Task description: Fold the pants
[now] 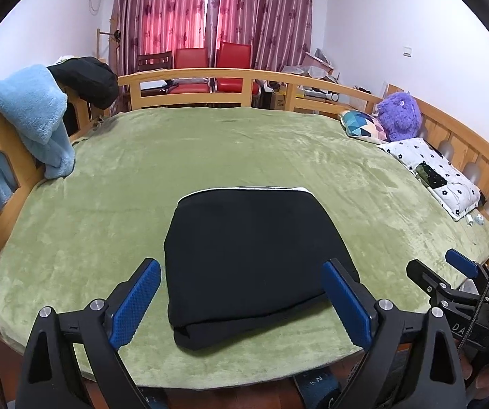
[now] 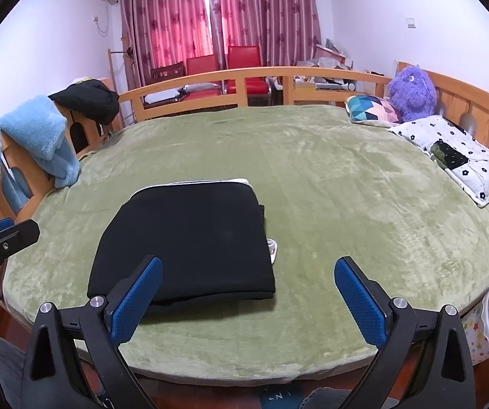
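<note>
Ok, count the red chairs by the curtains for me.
2. One red padded chair stands left, the other red padded chair right beside it, both behind the wooden bed rail under the pink curtains. More may be hidden behind the rail.

Pants (image 1: pixel 244 255) matt black cloth; blanket (image 1: pixel 261 143) plush green; bed rail (image 1: pixel 210 76) smooth wood.

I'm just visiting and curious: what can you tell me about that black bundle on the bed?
The pants are black, soft-looking fabric, folded into a flat, roughly square stack of several layers. A thin white edge shows along the far side, and a bit of white peeks out at the right side in the right wrist view. They lie near the front edge of the green blanket. Nothing grips them.
</note>
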Demonstrator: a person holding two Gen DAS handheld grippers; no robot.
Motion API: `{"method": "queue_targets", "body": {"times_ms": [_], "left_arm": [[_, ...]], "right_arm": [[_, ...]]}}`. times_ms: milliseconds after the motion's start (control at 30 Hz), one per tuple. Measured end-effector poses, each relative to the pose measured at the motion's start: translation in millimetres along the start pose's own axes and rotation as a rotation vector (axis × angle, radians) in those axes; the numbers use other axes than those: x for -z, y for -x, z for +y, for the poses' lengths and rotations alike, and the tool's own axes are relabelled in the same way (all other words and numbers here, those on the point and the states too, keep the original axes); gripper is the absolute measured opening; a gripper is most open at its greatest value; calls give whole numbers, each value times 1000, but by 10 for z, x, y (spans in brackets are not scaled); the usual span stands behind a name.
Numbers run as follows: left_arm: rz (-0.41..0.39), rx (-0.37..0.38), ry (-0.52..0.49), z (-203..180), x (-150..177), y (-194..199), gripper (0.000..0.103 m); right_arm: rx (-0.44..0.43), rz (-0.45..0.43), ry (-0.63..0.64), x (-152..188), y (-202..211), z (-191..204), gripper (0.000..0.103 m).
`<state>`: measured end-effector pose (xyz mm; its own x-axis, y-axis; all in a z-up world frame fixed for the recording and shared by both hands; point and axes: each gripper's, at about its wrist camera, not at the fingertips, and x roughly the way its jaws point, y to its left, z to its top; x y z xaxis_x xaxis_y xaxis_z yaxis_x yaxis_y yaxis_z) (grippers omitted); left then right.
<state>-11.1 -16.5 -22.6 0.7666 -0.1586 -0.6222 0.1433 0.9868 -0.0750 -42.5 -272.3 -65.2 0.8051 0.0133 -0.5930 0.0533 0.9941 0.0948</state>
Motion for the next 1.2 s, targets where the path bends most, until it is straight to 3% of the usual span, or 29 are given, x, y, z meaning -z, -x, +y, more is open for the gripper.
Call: {"method": "queue_targets", "body": {"times_ms": [1200], "left_arm": [[8, -12, 12, 101, 40, 39, 96]], "right_arm": [[1, 13, -8, -39, -66, 96, 100]]}}
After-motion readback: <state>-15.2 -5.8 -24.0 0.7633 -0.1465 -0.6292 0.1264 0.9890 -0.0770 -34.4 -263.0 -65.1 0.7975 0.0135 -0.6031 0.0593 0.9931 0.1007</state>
